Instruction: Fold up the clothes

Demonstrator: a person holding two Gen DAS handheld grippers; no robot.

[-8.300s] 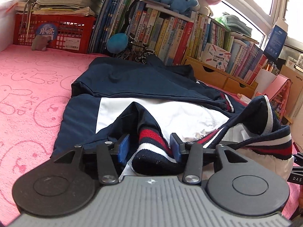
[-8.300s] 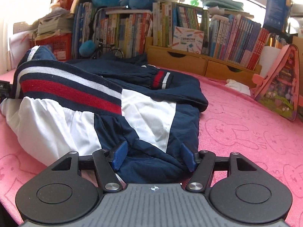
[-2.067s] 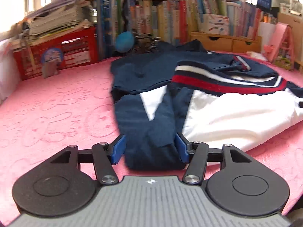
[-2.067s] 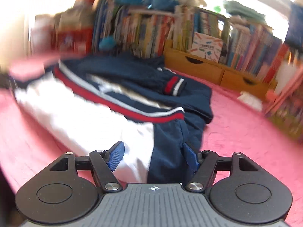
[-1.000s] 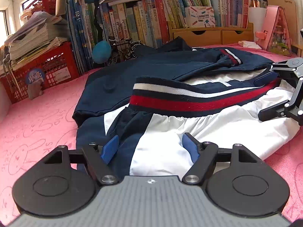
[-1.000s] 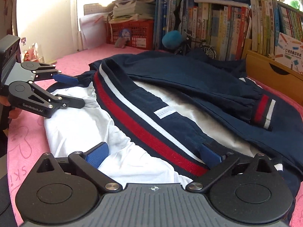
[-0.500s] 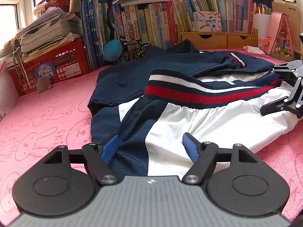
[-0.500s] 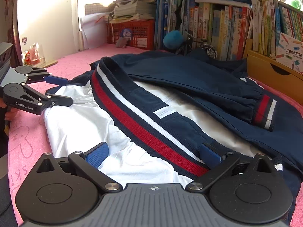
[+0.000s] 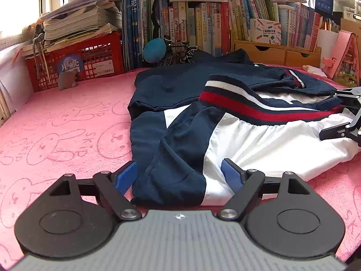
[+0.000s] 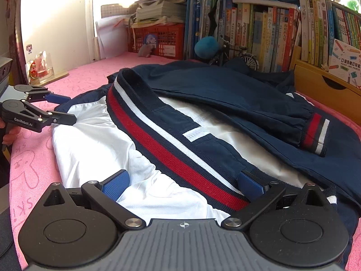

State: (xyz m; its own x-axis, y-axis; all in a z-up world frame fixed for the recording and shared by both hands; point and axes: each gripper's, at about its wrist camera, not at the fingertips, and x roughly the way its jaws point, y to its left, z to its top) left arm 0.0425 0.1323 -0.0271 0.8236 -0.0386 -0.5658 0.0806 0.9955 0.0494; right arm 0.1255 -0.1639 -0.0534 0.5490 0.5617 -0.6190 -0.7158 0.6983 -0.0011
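Observation:
A navy and white jacket (image 9: pixel 225 113) with a red, white and navy striped hem band (image 9: pixel 259 103) lies partly folded on the pink bunny-print cloth (image 9: pixel 67 117). It also fills the right wrist view (image 10: pixel 203 117), its white lining (image 10: pixel 94 140) turned up. My left gripper (image 9: pixel 179 176) is open, its blue pads either side of the jacket's near corner. My right gripper (image 10: pixel 182 184) is open over the hem band and lining at the other end. Each gripper shows in the other's view: right gripper (image 9: pixel 338 117), left gripper (image 10: pixel 58 108).
A red crate (image 9: pixel 74 65) stacked with papers stands back left. Rows of books (image 9: pixel 203 29), a blue plush ball (image 9: pixel 154 50), a model bicycle (image 9: pixel 180 54), wooden drawers (image 9: pixel 277 53) and a pink triangular case (image 9: pixel 347 58) line the back.
The left gripper has drawn back and leftward along the jacket's near edge; the right gripper has barely moved. Both stay open; earlier they carried the bottom half up over the body.

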